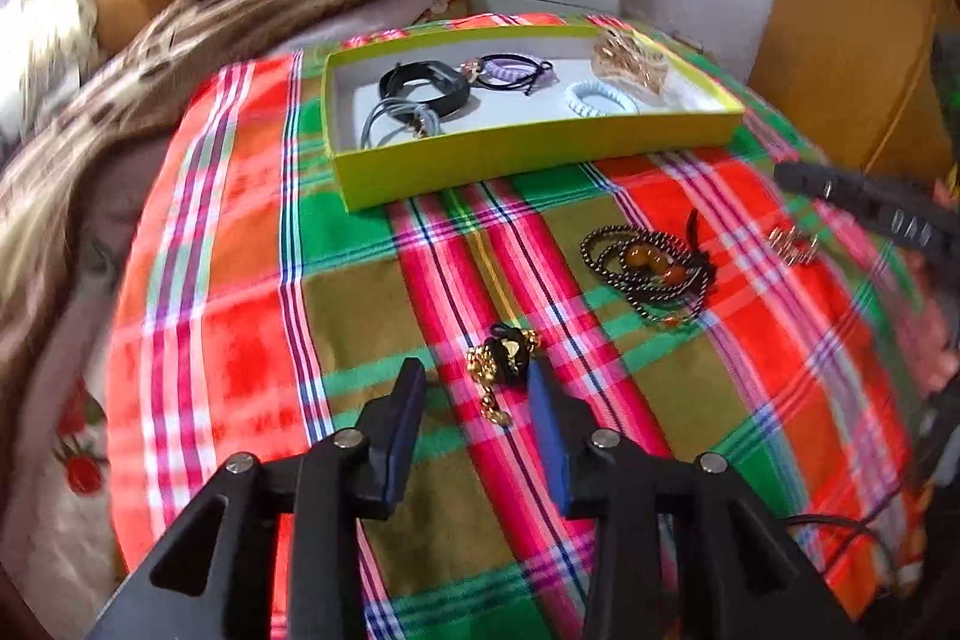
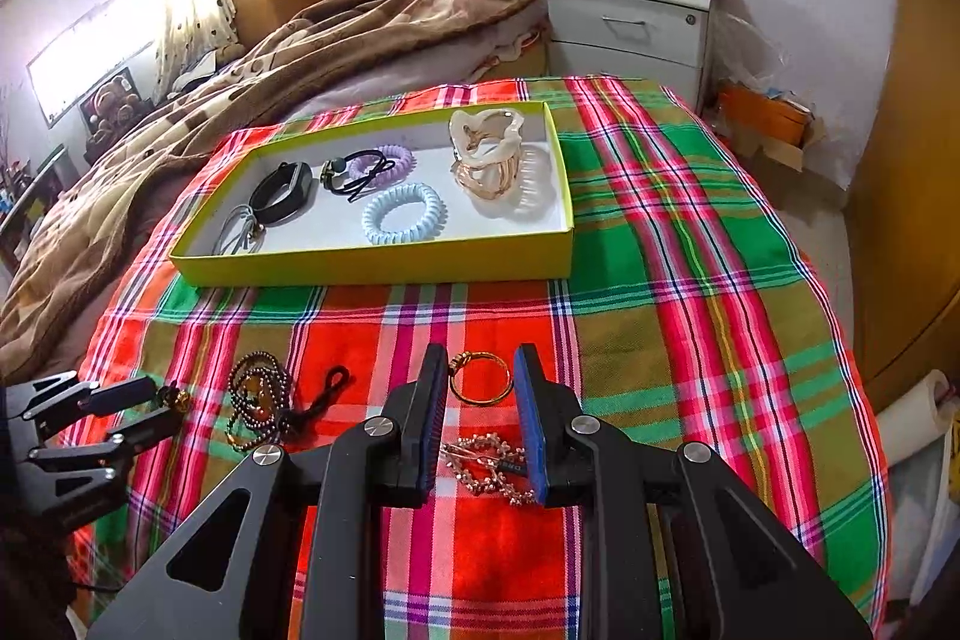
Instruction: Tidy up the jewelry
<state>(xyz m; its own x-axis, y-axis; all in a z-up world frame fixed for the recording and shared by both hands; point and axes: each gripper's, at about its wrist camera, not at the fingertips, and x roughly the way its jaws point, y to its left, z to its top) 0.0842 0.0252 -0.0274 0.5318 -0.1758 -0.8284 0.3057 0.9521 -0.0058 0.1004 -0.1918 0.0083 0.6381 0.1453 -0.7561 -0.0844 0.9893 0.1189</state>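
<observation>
A yellow-green tray (image 1: 528,157) (image 2: 384,265) on the plaid cloth holds hair ties, a black band, a blue coil tie (image 2: 403,213) and pale hair claws (image 2: 487,142). My left gripper (image 1: 477,382) is open, its fingers either side of a black-and-gold chain piece (image 1: 503,361) on the cloth. A dark bead necklace with amber beads (image 1: 648,268) (image 2: 264,400) lies to the right. My right gripper (image 2: 480,370) is open above a gold ring (image 2: 480,379) and a sparkly hair clip (image 2: 489,466), which lie between its fingers.
The plaid cloth (image 2: 660,280) covers the bed end. A brown blanket (image 2: 240,88) is heaped at the left and back. A grey nightstand (image 2: 630,28) stands behind. The right gripper's finger (image 1: 870,208) shows at the left view's right edge.
</observation>
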